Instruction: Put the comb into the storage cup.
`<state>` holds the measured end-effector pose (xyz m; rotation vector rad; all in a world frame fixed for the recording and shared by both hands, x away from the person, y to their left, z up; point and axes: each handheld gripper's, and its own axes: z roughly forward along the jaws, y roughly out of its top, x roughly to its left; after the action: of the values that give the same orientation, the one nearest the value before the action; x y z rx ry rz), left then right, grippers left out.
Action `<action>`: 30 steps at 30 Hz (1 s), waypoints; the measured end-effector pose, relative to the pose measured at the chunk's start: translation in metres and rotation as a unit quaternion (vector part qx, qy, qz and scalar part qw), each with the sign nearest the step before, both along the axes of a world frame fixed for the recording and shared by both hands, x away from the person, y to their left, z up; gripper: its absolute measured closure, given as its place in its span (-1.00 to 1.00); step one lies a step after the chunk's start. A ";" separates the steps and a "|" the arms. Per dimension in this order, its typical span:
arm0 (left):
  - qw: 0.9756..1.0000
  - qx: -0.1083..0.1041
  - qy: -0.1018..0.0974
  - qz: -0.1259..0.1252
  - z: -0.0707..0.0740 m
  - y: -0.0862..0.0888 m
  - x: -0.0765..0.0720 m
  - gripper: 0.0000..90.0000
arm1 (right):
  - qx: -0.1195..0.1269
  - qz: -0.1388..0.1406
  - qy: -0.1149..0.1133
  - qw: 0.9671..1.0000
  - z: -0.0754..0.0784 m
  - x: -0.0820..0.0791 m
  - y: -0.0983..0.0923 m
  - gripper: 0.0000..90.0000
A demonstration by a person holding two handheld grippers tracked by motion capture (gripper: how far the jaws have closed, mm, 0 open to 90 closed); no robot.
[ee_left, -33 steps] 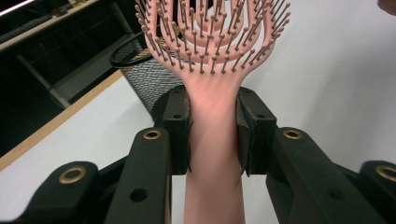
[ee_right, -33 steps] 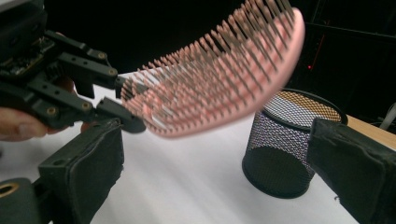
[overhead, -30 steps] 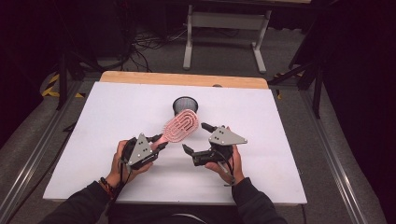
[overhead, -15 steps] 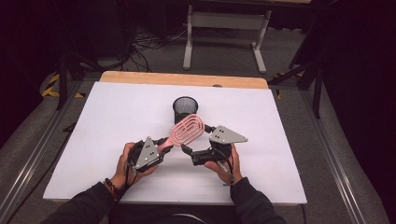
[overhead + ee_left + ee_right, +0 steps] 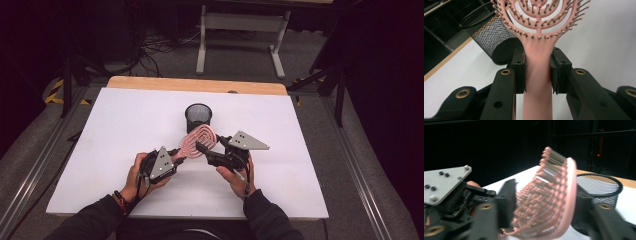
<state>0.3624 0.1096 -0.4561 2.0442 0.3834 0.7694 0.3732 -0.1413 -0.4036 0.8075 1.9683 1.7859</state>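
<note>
Working two hand-held grippers above the middle of a white table, reaching in from the near edge in dark sleeves. Wrapping the left hand and the right hand around the gripper bodies, bringing the two tools close together and angling them toward each other.

Pinching a pink hairbrush by its handle with the left gripper, pressing black pads against both sides of the handle just below the round head of open, curved ribs. Holding the brush clear of the tabletop, slanting it up and away toward the far edge.

Having just been closing the right gripper with the brush's head between its jaws, and now clamping that head front and back: pushing one jaw into the ball-tipped bristles, bracing the other against the smooth back. Blurring somewhat in the right gripper view, yet showing the head plainly caught between the two jaws.

Carrying the brush just in front of a black wire-mesh cup, standing upright and open-topped near the table's centre. Bringing the top of the brush head very near the cup's rim; touching or not, impossible to tell.
</note>
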 end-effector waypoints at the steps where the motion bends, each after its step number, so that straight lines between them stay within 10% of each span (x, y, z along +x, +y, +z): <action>1: 1.000 0.004 -0.002 -0.001 0.000 -0.001 0.000 0.54 | -0.001 0.000 0.000 1.000 0.000 0.000 0.000 0.22; 17: 1.000 0.013 -0.020 0.006 -0.003 -0.004 0.000 0.54 | 0.017 0.007 0.011 1.000 0.004 -0.006 0.002 0.40; 30: 1.000 -0.006 -0.021 0.007 -0.003 0.001 0.004 0.35 | -0.015 0.011 -0.028 0.999 0.014 -0.012 0.012 0.42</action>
<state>0.3662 0.1103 -0.4591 2.0126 0.3787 0.8161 0.3608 -0.1293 -0.3895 0.7220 1.9708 1.7660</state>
